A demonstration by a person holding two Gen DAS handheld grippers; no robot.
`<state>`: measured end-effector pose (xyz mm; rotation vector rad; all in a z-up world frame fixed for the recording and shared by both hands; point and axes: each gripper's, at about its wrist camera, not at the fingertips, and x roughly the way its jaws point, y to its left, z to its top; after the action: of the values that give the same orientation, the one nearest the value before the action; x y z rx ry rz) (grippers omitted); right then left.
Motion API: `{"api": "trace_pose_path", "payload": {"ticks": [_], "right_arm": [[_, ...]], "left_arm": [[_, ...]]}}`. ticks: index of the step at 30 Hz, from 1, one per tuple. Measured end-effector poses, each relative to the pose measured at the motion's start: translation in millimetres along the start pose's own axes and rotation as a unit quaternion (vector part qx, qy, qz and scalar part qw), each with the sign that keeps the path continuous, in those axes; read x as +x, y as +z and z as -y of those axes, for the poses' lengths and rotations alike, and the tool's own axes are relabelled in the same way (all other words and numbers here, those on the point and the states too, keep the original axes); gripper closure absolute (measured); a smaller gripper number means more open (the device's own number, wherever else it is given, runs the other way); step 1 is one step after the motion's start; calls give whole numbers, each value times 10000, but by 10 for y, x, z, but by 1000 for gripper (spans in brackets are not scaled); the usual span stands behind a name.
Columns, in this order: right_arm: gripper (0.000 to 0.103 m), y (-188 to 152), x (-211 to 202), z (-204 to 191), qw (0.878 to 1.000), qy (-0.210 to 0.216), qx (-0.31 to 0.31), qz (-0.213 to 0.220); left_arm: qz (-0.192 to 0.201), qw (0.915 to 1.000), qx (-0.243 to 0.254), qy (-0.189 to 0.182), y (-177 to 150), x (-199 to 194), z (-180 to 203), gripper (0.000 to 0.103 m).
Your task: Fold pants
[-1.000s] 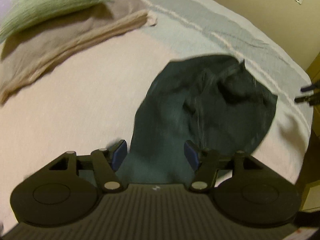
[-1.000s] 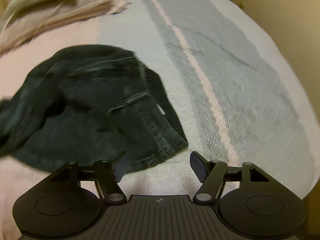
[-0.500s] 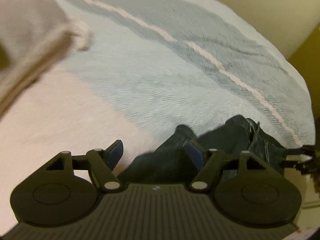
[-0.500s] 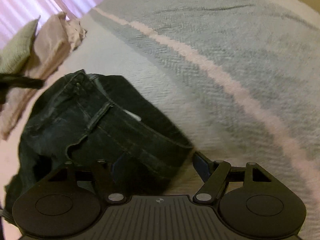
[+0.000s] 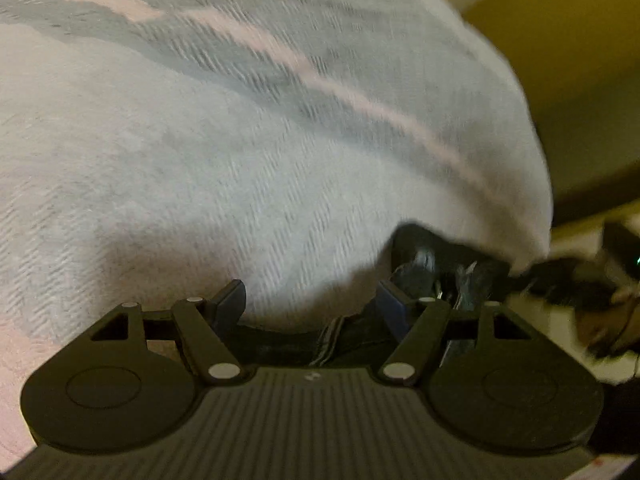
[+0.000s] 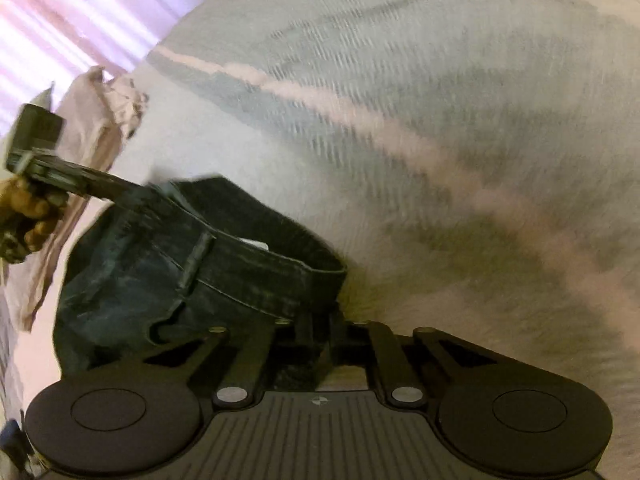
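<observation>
Dark denim pants (image 6: 168, 280), small white waistband label (image 6: 256, 245) — unreadable

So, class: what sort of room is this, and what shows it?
Most likely a bedroom. The dark pants lie on a bed under a striped woven bedspread, pillows are piled at its far end, and a pink curtain hangs behind them.
</observation>
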<state>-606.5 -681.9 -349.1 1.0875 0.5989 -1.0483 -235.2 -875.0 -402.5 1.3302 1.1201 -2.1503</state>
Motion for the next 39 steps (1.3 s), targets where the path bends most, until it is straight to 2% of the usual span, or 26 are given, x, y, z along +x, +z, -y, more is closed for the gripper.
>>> {"api": "trace_pose_path", "payload": {"ticks": [2,5,7,8,11,16,19,21,23,24,25,26,27,29,32,35,37,39], "right_arm": [[101,7,-322,35,9998,-169,-89,85],[101,-55,-700,241,9977,-645,51,188],[101,-124,-807,356,9938,-1109,-28,88],[101,-158,-804,423,9930,-1178,22,-26],[101,-286,-730,498,9927,-1182,129,-178],[101,-359,-693,501,9931,-1152,180,-77],[100,-366,-713,561,9941,-1042,283,-72],[100,-354,-723,584,9943,-1010,329,-63],[100,-335,-766,567,9945,-979,376,-34],[100,-319,-799,548,9947,-949,391,-14],[100,-295,-841,527,9951,-901,401,7],[100,-274,-896,500,9956,-844,411,50],[100,-242,-972,463,9962,-764,397,135],[101,-147,-1162,347,9973,-598,265,338],[101,77,-1516,181,9961,-351,189,789],[101,405,-1816,122,9888,-341,155,1447],[101,676,-1883,168,9815,-445,138,1860],[101,945,-1766,295,9744,-569,206,2167]], "left_arm": [[-34,10000,7,34,-22,23,86,36],[61,9997,203,-131,-134,-100,310,36],[77,9991,319,-256,-230,-183,451,36],[79,9990,357,-255,-266,-193,505,36],[131,9988,400,-236,-261,-193,564,36],[377,9980,499,60,-1,-98,526,36],[430,9989,75,197,97,-29,303,36],[54,9995,-302,80,134,142,136,36],[-335,9982,-501,-8,135,304,68,43],[-493,9971,-573,-114,123,368,64,54],[-474,9973,-545,-138,98,369,90,62],[-368,9980,-479,-161,98,338,128,78],[-218,9988,-418,-131,96,268,171,86],[73,9994,-331,-69,101,30,256,95],[745,9972,-60,-36,144,-558,475,99],[1424,9893,260,204,307,-1204,733,100],[1810,9817,473,354,561,-1528,856,100],[2063,9749,673,493,913,-1657,940,100]]}}
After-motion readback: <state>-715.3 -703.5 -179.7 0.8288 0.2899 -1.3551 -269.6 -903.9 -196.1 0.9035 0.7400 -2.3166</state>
